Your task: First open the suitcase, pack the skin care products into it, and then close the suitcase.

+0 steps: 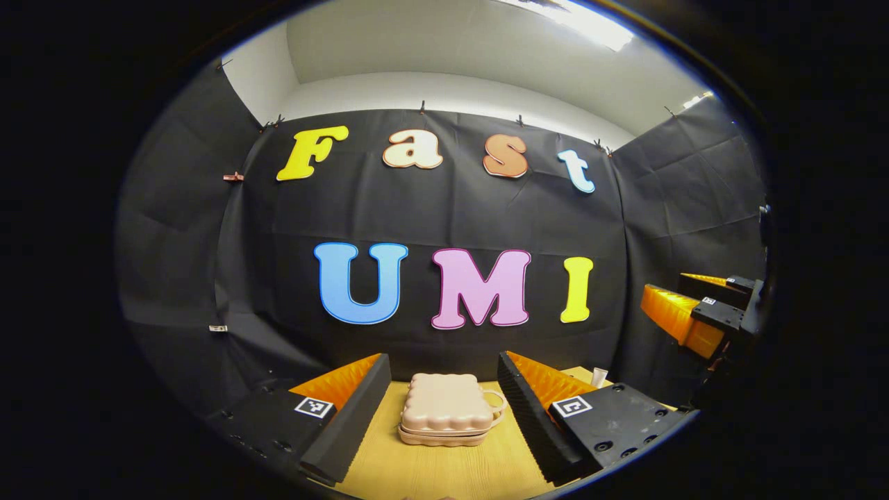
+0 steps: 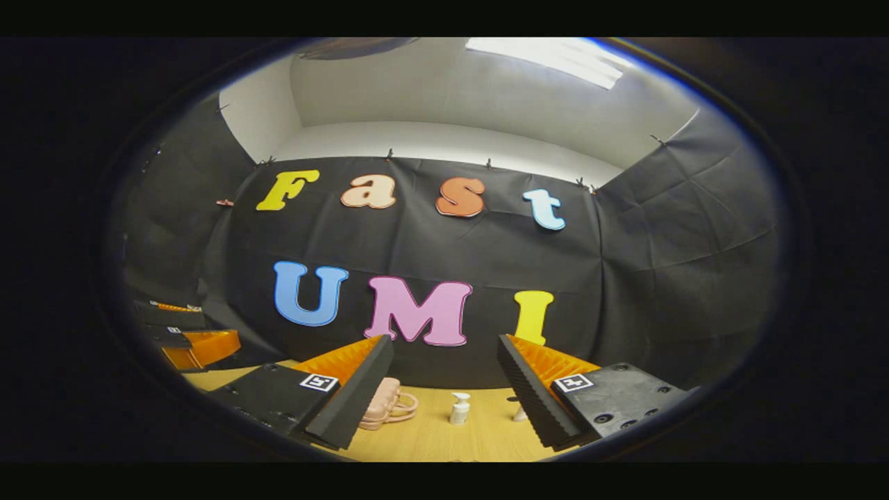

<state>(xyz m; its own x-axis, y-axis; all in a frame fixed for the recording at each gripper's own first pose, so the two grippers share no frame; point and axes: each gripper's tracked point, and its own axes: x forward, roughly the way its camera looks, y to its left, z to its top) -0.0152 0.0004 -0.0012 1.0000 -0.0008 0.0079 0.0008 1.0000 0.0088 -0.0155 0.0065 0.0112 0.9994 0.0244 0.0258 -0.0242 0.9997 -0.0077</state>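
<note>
closed suitcase [image 1: 446, 410] lies beyond left gripper [image 1: 443, 389].

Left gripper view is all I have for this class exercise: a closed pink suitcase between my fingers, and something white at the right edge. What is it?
Observer: In the right gripper view it is a white pump bottle, standing upright on the wooden table.
Operator: Is it alone?
Observer: No, a second small white item stands beside it, partly hidden behind a finger of the right gripper; I cannot tell what kind.
Operator: Where is the suitcase relative to them?
Observer: To their left in that view, apart from both, handle toward the pump bottle.
Operator: Is the right gripper open?
Observer: Yes, open and holding nothing.
</note>
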